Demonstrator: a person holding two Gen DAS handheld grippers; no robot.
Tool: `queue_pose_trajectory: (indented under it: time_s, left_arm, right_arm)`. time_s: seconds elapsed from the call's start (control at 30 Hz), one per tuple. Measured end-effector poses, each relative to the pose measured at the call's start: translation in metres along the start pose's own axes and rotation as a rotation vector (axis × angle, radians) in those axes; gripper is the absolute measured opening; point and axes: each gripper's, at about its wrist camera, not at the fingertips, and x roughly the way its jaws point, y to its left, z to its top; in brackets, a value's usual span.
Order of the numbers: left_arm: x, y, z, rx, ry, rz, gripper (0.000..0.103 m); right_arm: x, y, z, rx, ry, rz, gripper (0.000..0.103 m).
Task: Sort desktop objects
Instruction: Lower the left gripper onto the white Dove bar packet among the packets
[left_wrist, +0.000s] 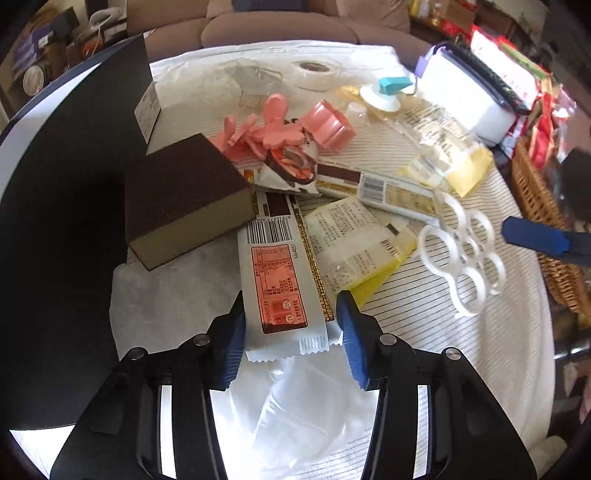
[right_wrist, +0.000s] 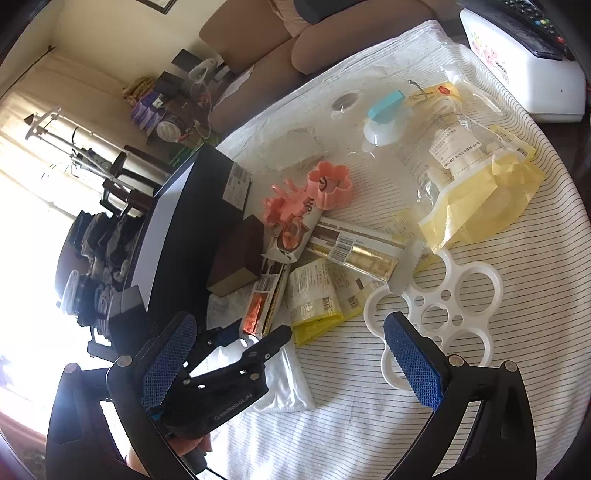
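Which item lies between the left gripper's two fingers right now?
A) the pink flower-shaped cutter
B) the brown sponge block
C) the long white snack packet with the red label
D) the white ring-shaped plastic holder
C: in the left wrist view the red-labelled snack packet has its crimped end between the left gripper's blue pads, which stand apart from it.

A brown sofa (right_wrist: 258, 48) is seen beyond the bench's far edge; strong daylight is cast through a window (right_wrist: 22, 177).
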Motion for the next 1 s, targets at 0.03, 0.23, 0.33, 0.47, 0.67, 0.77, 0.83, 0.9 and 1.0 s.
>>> queue_pose_trajectory:
  time_s: [0.03,0.23,0.33,0.47,0.67,0.77,0.83,0.9,1.0]
  left_arm:
    - [-0.005,0.001,0.001,-0.008,-0.003,-0.033,0.043]
    - [-0.021,-0.011,0.003,-0.058,0.066,-0.351,0.026]
    - [-0.016,-0.023,0.000,-0.090,0.143,-0.546,0.026]
    - [-0.017,-0.031,0.000,-0.053,0.147,-0.510,0.027]
    - [-0.047,0.035,0.011,-0.273,0.023,-0.373,0.048]
    - [-0.073,0.069,0.014,-0.406,-0.108,-0.387,0.070]
    - [-0.083,0.075,0.017,-0.424,-0.135,-0.425,0.075]
    - [-0.087,0.072,0.019,-0.406,-0.149,-0.426,0.080]
    - [-0.085,0.068,0.018,-0.404,-0.126,-0.486,0.082]
  right_arm:
    - [0.000,0.001,0.000,-0.002,0.001,0.005,0.103]
    - [0.005,-0.007,-0.001,0.057,0.015,0.081,0.103]
    - [0.010,-0.025,-0.001,0.152,0.040,0.106,0.103]
    - [0.021,-0.043,-0.004,0.238,0.078,0.121,0.103]
    - [0.026,-0.019,-0.003,0.020,0.036,-0.037,0.101]
    - [0.029,0.003,-0.006,-0.161,-0.002,-0.154,0.093]
    - [0.035,0.017,-0.011,-0.273,-0.006,-0.205,0.091]
    - [0.044,0.032,-0.020,-0.385,-0.010,-0.236,0.091]
    - [0.065,0.049,-0.034,-0.540,0.004,-0.339,0.091]
